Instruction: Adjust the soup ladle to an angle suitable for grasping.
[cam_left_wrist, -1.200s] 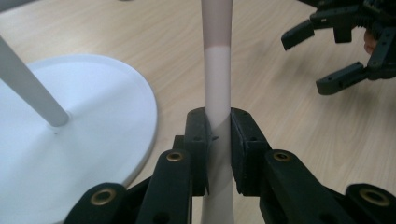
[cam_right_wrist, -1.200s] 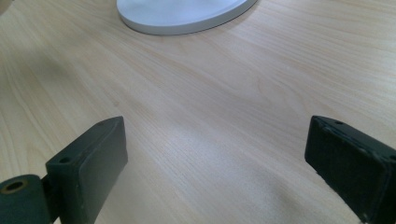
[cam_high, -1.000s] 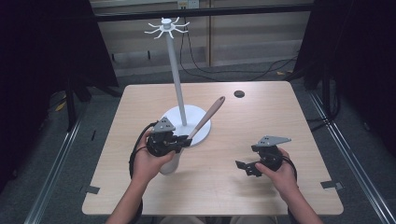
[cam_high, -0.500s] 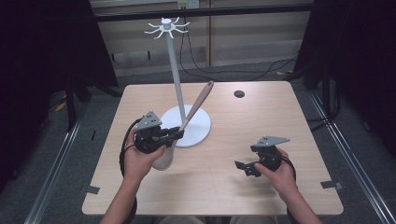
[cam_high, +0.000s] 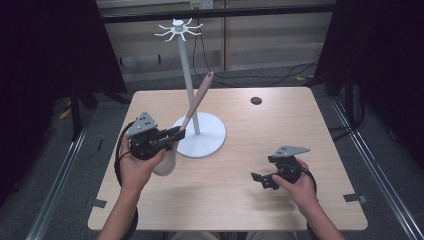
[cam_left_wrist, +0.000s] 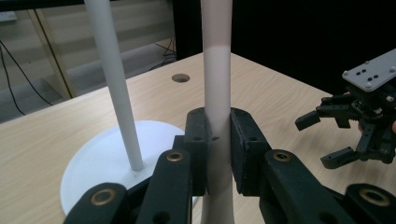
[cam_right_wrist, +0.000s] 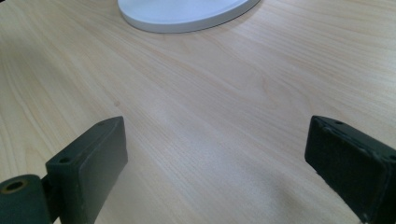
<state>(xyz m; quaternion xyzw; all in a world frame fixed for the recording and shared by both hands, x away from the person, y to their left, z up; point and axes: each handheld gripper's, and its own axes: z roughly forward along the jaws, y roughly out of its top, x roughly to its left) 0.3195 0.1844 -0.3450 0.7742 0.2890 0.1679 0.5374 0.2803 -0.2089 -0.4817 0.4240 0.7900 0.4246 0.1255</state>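
Spatula lifted over pale wooden table, dim room.

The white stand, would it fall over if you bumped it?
Probably not easily: the stand has a wide round base flat on the table. But its pole is tall and thin, so a push near the top might tip it.

Even light from above falls on the worktop; the surroundings are dark. A soft shadow lies under the right tongs. Close to the left tongs, their arms are slightly blurred.
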